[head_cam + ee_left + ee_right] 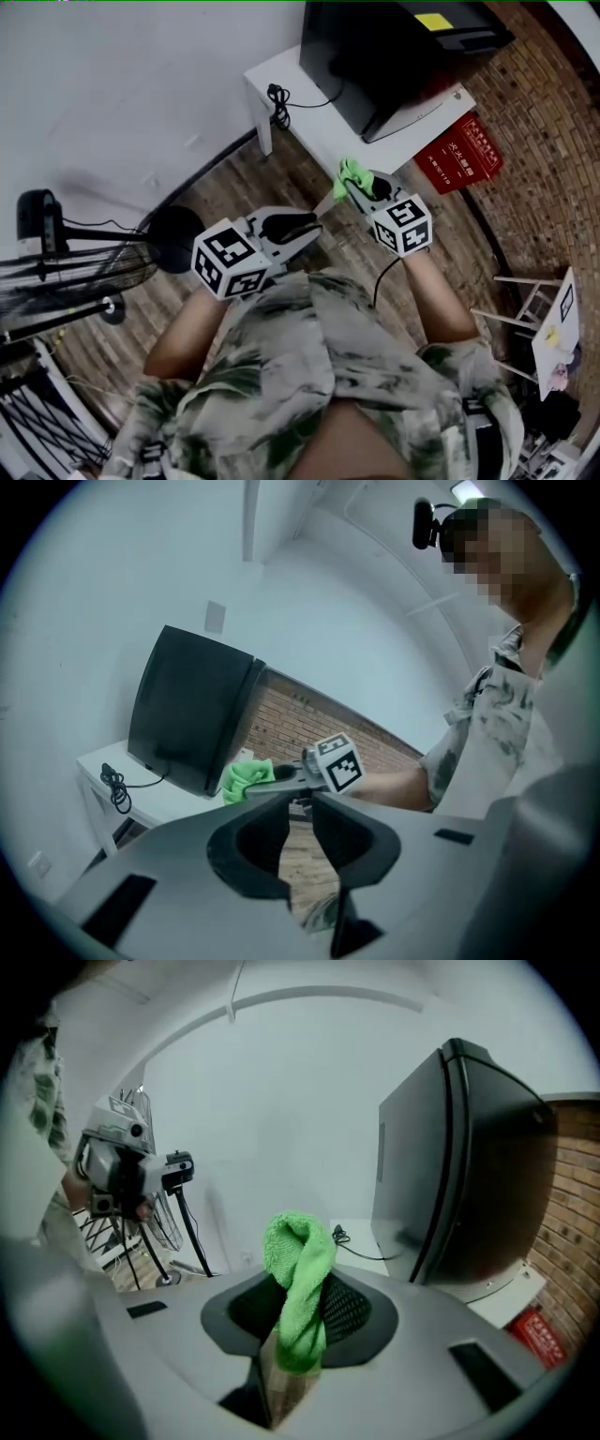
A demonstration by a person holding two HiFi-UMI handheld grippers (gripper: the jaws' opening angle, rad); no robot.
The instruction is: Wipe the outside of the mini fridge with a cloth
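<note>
Right gripper (359, 186) holds a green cloth (351, 172) near the black fridge (394, 56), not touching it.

In the head view the fridge stands on a white tabletop (309, 122) at 1 o'clock from the person, with a coiled black cable (278, 103) at the tabletop's 9 o'clock end. The right gripper's jaws are closed on the cloth. The cloth stands up from them in a folded loop and hangs over the tabletop's near edge, at 7 o'clock from the fridge. In the right gripper view the fridge is at 2 o'clock, apart from the cloth. The left gripper (307, 228) is at 8 o'clock from the right one, over the wooden floor (234, 187). Its jaws are slightly apart with nothing between them. A fan (56, 272) stands at 9 o'clock, and a red sign (459, 155) lies at 5 o'clock from the fridge.
</note>
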